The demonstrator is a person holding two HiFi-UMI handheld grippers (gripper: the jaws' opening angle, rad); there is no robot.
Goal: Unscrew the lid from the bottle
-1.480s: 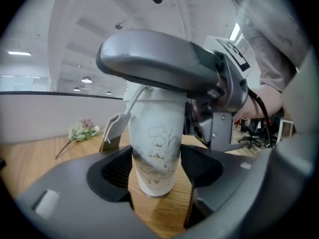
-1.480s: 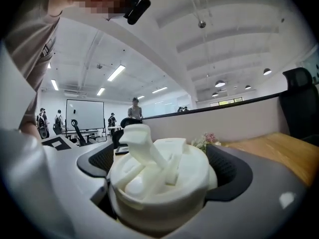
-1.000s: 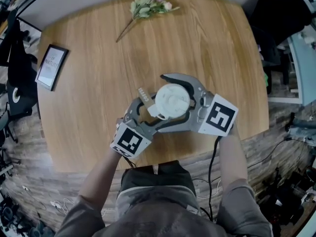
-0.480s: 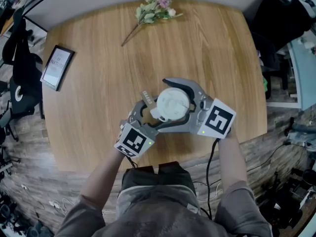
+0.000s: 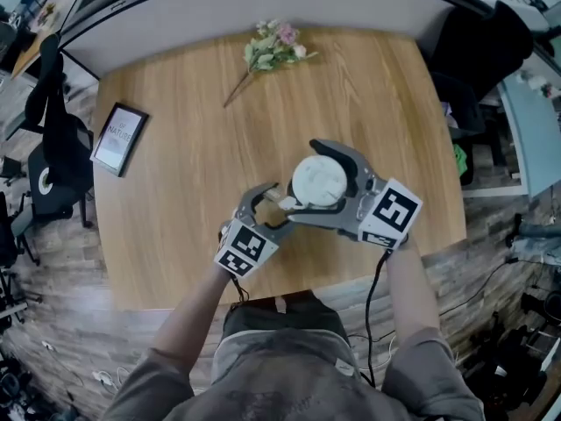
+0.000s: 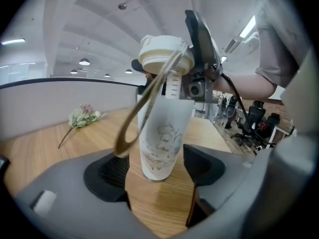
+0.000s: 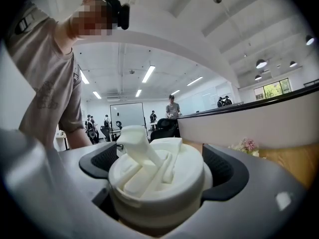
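Currently on file, one item in two parts.

**Bottle** (image 6: pixel 162 133): tall, slim, frosted body with a faint floral print. It stands slightly tilted near the front edge of the table (image 5: pixel 175 200), between your two grippers. Whether its base rests on the wood or hangs just clear cannot be told. It looks empty, so expect it to be light. The wall is probably smooth plastic: slippery, and likely to give under a hard squeeze.

**Lid** (image 5: pixel 318 181): white, broad and stiff, with a raised flip spout on top. It is seated on the bottle's neck.

**Strap** (image 6: pixel 130 128): a soft brown loop hanging from the neck down the side. Keep it out from under the pads.

**Right gripper** (image 7: pixel 159 169): clamped across the lid, with a pad on each side of the rim. This is a sound hold for turning.

**Left gripper** (image 5: pixel 276 207): its jaws have just been opening and stand apart. The bottle's lower body is between them, and neither pad presses on it.

**Advice:** retake the body low, below the strap, firmly but not crushingly. Otherwise the bottle will likely spin with the lid.
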